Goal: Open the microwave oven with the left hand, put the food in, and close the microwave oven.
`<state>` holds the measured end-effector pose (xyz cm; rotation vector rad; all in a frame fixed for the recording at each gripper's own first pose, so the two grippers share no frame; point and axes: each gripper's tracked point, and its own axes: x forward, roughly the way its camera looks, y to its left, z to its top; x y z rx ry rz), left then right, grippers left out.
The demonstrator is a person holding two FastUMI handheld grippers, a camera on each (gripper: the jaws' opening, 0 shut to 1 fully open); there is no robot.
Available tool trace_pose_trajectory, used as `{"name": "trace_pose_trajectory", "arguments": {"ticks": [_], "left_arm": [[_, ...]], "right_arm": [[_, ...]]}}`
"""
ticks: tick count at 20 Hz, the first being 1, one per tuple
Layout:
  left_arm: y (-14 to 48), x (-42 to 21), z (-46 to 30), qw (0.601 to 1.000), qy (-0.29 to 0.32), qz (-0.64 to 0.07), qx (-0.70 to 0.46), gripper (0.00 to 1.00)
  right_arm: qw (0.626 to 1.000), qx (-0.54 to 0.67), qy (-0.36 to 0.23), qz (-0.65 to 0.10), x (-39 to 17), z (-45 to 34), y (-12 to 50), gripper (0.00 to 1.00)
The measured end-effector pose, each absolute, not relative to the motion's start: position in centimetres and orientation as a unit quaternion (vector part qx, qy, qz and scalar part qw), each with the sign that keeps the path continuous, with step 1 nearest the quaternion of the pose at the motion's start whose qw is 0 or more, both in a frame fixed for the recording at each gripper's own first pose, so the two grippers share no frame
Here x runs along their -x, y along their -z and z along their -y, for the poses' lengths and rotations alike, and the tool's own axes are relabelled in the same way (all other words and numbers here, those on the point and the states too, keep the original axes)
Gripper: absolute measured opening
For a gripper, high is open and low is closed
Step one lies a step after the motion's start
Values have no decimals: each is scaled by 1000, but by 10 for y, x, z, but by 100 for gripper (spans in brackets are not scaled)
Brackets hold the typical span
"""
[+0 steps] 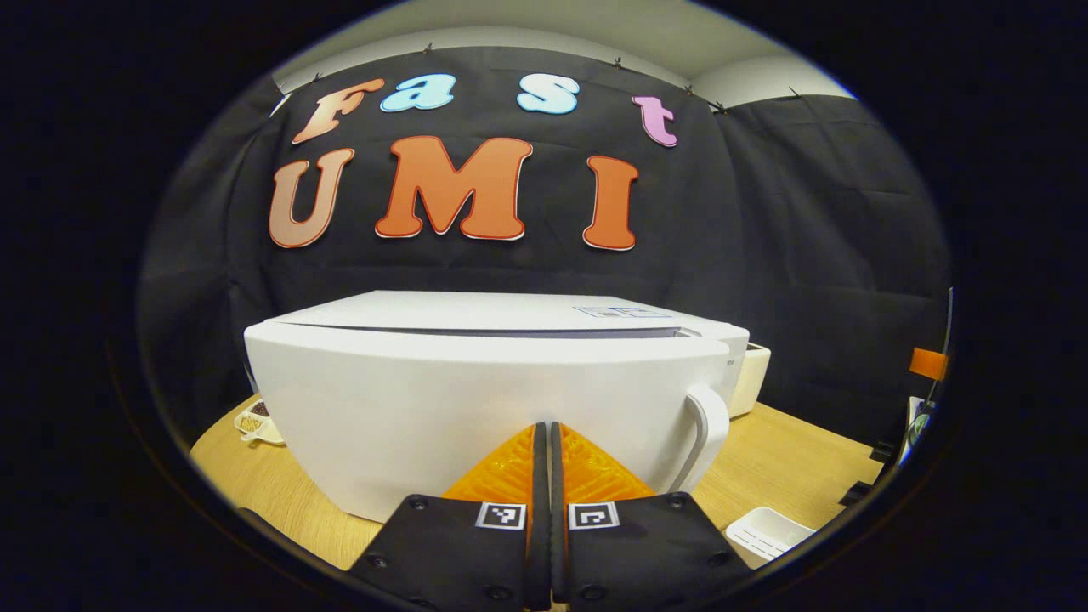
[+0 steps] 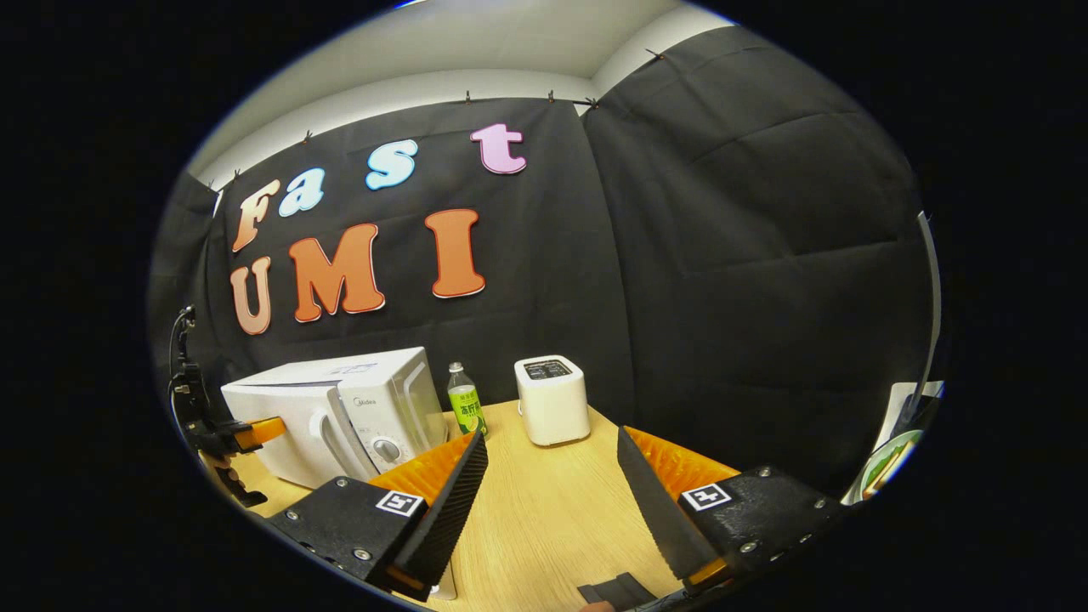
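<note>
White casing marks the microwave oven (image 1: 476, 399), which stands on the wooden table (image 1: 782, 463) directly ahead of your left gripper (image 1: 545, 429). Its door is shut, apart from a thin dark seam along the top edge. The curved door handle (image 1: 705, 433) sits at the door's right side in the left gripper view, just beside your fingertips but not between them. Your left gripper's fingers are pressed together with nothing held, the tips close to or touching the door face; contact cannot be confirmed.

In the right gripper view, your right gripper (image 2: 552, 446) is spread wide and holds nothing, hovering over bare table (image 2: 552, 518). The microwave oven (image 2: 340, 408) stands to the left, well apart from it, with your left gripper (image 2: 255, 433) at its door. A green-labelled bottle (image 2: 465, 399) stands just beside the oven's right side, and a white toaster (image 2: 552, 399) stands farther right, near the black cloth wall.

A small dish (image 1: 257, 422) with brownish contents lies on the table at the oven's left in the left gripper view. A white tray (image 1: 769, 534) lies at lower right.
</note>
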<state>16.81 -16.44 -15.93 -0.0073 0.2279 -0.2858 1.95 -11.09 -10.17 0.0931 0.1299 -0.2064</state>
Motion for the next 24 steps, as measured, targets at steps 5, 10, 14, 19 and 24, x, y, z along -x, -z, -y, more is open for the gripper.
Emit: {"name": "trace_pose_trajectory", "arguments": {"ticks": [5, 10, 14, 19, 24], "left_arm": [[157, -174, 167, 988, 112, -109, -21, 4], [162, -181, 184, 984, 129, -120, -17, 4], [157, -169, 165, 982, 128, -142, -8, 4], [111, -146, 109, 986, 98, -127, -35, 5], [49, -112, 59, 992, 79, -98, -29, 93]], "right_arm": [[990, -42, 111, -72, -23, 115, 106, 95], [990, -41, 109, -80, -22, 114, 110, 95], [991, -39, 103, -73, -21, 105, 99, 95], [994, -28, 79, -70, -27, 80, 83, 95], [997, -15, 36, -65, -41, 37, 54, 95]]}}
